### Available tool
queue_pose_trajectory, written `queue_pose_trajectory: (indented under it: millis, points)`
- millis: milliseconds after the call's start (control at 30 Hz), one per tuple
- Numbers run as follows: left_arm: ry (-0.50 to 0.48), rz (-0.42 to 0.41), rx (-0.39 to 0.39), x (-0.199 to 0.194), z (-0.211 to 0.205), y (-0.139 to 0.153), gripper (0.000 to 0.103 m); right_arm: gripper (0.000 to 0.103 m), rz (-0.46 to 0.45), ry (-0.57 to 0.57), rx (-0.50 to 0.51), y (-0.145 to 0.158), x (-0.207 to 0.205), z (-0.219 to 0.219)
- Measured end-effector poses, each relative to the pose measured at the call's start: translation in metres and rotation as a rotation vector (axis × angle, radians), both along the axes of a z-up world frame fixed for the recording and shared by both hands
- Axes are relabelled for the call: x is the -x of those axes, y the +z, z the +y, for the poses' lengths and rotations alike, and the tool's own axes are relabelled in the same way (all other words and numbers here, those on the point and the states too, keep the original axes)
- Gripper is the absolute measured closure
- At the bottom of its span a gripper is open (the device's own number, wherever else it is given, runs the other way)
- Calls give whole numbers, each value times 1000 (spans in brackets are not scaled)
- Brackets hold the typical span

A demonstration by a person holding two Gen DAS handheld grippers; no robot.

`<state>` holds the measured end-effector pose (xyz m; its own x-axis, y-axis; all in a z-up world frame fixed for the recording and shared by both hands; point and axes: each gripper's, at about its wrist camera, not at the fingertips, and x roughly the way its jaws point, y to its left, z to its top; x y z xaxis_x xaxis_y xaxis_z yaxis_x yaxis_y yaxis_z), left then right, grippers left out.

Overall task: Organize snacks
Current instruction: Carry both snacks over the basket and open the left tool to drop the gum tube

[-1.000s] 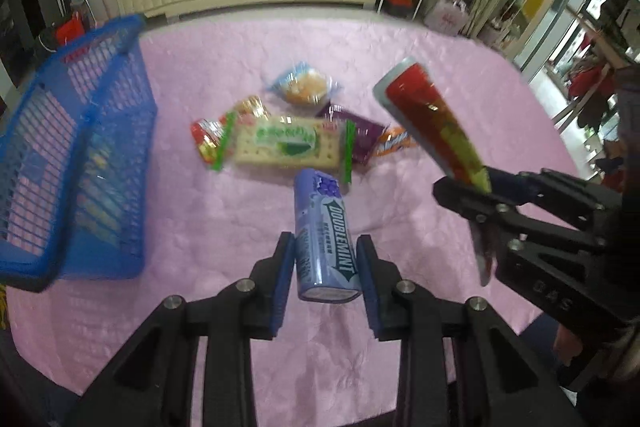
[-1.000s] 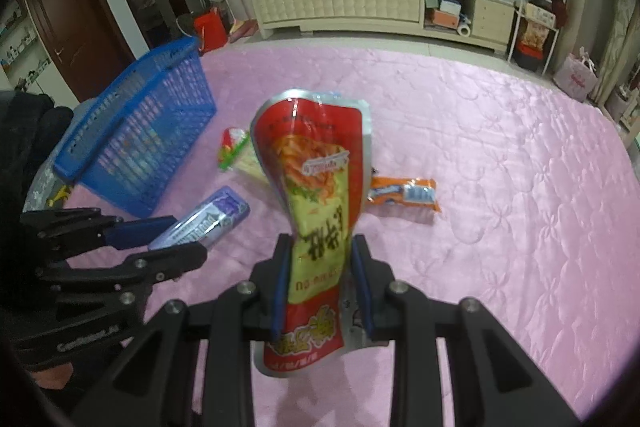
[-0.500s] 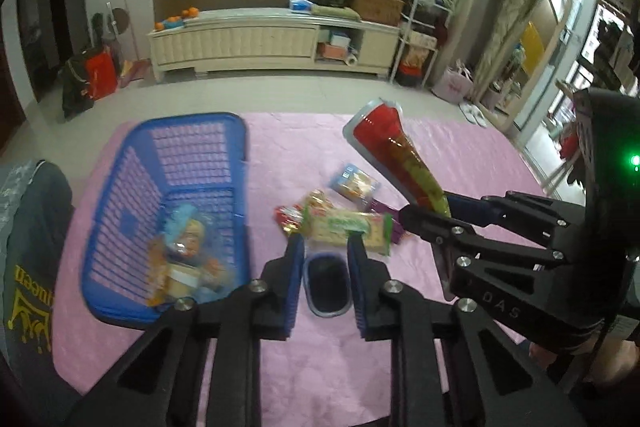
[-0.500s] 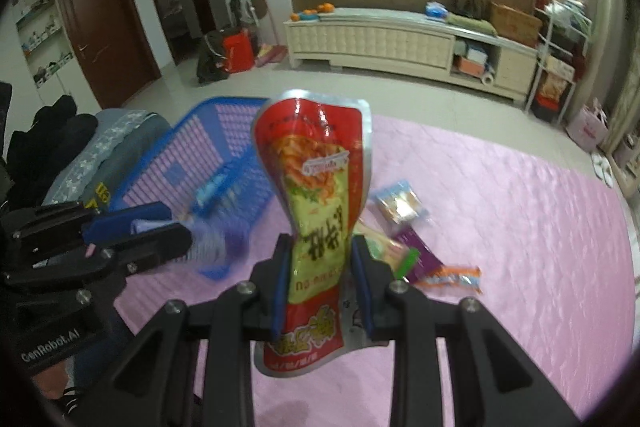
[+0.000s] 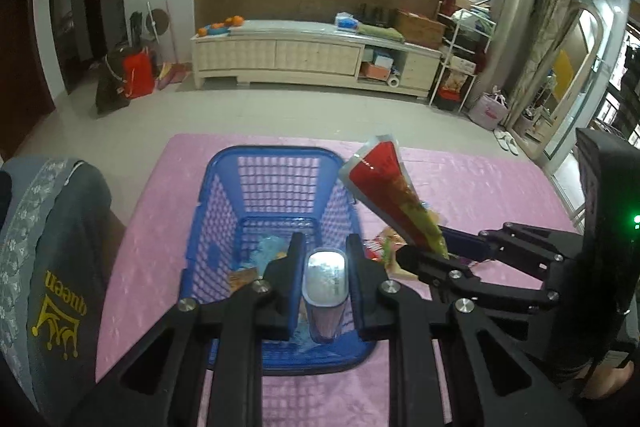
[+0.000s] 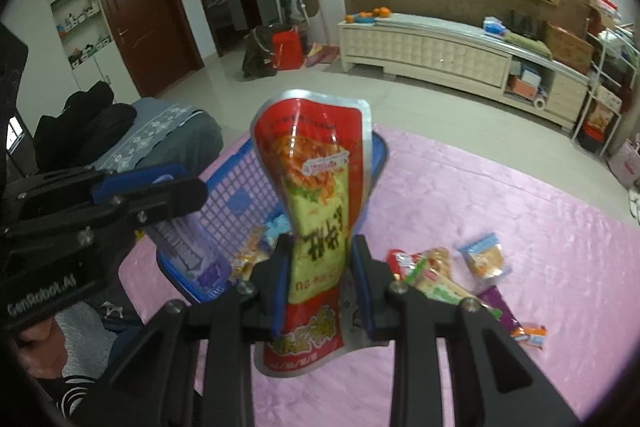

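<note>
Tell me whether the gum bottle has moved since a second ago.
Yes. The gum bottle, held in the left tongs, went from above the pink mat to above the blue basket.

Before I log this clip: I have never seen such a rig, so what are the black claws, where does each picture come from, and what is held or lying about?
There is no robot here. A person carries a two-finger gripper in each hand, and each has a wide-angle camera looking along its fingers, hence the bent edges.

The left wrist view shows the left gripper shut on a gum bottle, held above a blue basket that already holds a few packets. The right wrist view shows the right gripper shut on a red and yellow snack pouch. Each gripper also appears at the side of the other's picture.

The basket stands on a pink quilted cover. To its right lie loose snacks: a green-edged cracker pack, a small blue-edged packet, a purple packet and an orange one.
</note>
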<state>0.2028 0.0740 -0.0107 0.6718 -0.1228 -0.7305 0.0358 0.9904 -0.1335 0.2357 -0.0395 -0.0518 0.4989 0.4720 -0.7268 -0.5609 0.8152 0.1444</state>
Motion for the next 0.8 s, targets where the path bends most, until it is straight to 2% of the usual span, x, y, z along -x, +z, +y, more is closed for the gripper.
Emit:
queue_pose_trajectory:
  millis: [367, 533, 700, 767, 800]
  points:
    - [52, 147, 40, -26, 39, -64, 85, 70, 63, 36, 35, -28, -11, 40]
    - [56, 161, 22, -21, 39, -69, 85, 70, 72, 38, 46, -33, -12, 50]
    - [61, 149, 3, -14, 39, -61, 85, 70, 63, 41, 53, -28, -7, 53]
    - [59, 150, 4, -13, 42, -59, 79, 70, 59, 41, 52, -25, -5, 53]
    - [60, 151, 3, -11, 42, -57, 72, 70, 56, 39, 51, -23, -3, 52]
